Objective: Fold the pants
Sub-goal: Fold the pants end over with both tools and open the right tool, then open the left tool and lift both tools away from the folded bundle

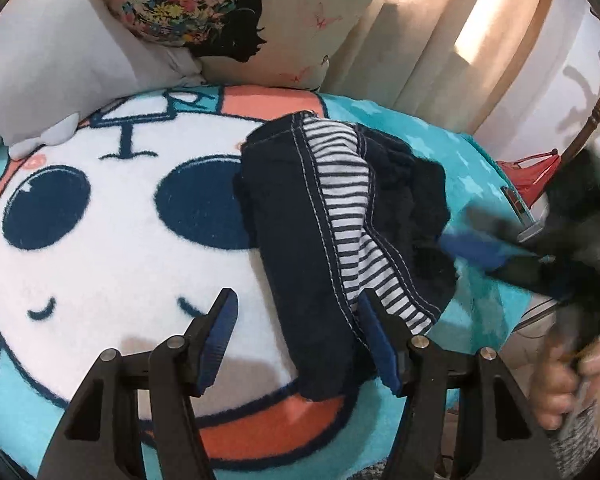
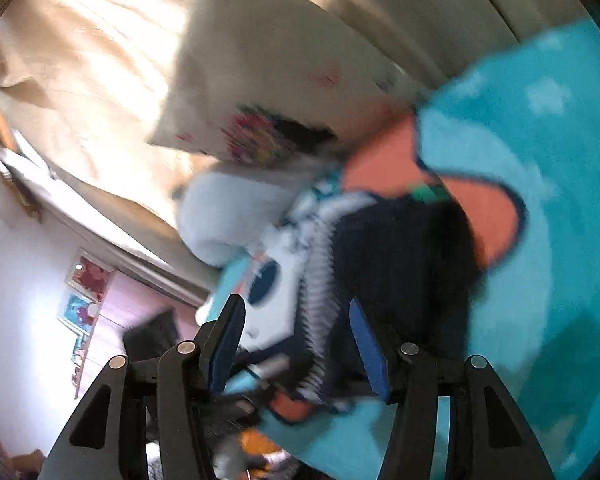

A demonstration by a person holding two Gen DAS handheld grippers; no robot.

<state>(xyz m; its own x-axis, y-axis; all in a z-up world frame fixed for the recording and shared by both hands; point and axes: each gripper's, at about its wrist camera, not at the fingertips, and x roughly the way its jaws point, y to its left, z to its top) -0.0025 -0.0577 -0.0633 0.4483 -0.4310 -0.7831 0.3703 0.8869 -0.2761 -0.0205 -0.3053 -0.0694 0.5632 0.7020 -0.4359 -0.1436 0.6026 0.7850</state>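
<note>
Small navy pants (image 1: 300,216) with a striped lining lie bunched and folded on a cartoon-face blanket (image 1: 120,240). My left gripper (image 1: 296,312) is open just above the blanket; its right finger touches the near edge of the pants. My right gripper (image 1: 500,248) shows blurred at the right edge of the pants in the left wrist view. In the right wrist view the right gripper (image 2: 298,320) is open, with the blurred pants (image 2: 388,256) just beyond its fingers. Nothing is held.
A floral cushion (image 1: 204,12) and a white pillow (image 1: 52,72) lie at the back of the bed. Beige curtains (image 1: 440,40) hang behind. A red item (image 1: 532,172) and a wooden stand (image 1: 592,120) are at the right.
</note>
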